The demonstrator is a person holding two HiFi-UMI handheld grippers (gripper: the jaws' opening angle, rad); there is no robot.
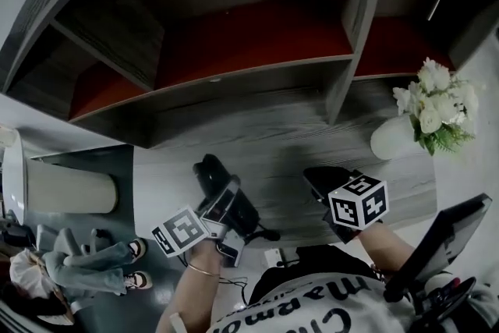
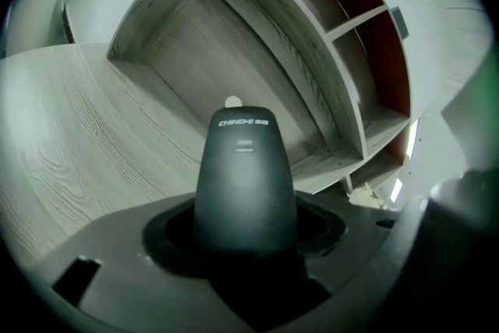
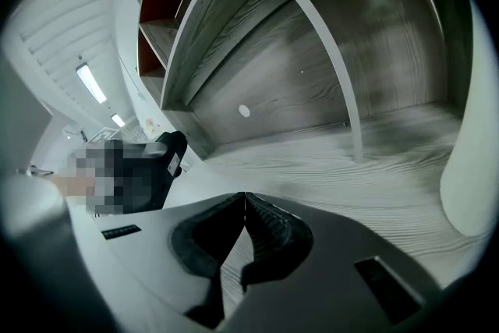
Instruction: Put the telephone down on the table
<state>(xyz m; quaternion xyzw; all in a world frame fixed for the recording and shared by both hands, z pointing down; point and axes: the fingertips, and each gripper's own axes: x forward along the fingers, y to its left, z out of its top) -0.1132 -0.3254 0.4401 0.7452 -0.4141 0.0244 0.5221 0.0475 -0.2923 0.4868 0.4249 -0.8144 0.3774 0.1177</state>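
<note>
Containers first: a white rounded ceramic vase [image 1: 394,138] stands on the table, stuffed with white flowers and green leaves [image 1: 437,101]. Behind the vase and stretching away to its left, there's the grey wood-grain shelf unit [image 1: 257,82], its open compartments showing red back panels.

The surface is a pale grey wood-grain table [image 1: 312,129], running left from the vase. Far left of the vase, past the table's edge, a person in jeans and sneakers [image 1: 93,257] sits on the dark floor. Strip lights [image 3: 91,83] glow on the ceiling.

Now the black plastic telephone handset [image 2: 244,183]: smooth, rounded at the end, white lettering near its tip. It's over the table, well left of the vase, clamped in the left tongs [image 2: 245,230], both pads pressed on its sides. Whether it touches the table, I can't tell.

The right tongs [image 3: 243,203] sit between handset and vase, tips together, nothing in them.
</note>
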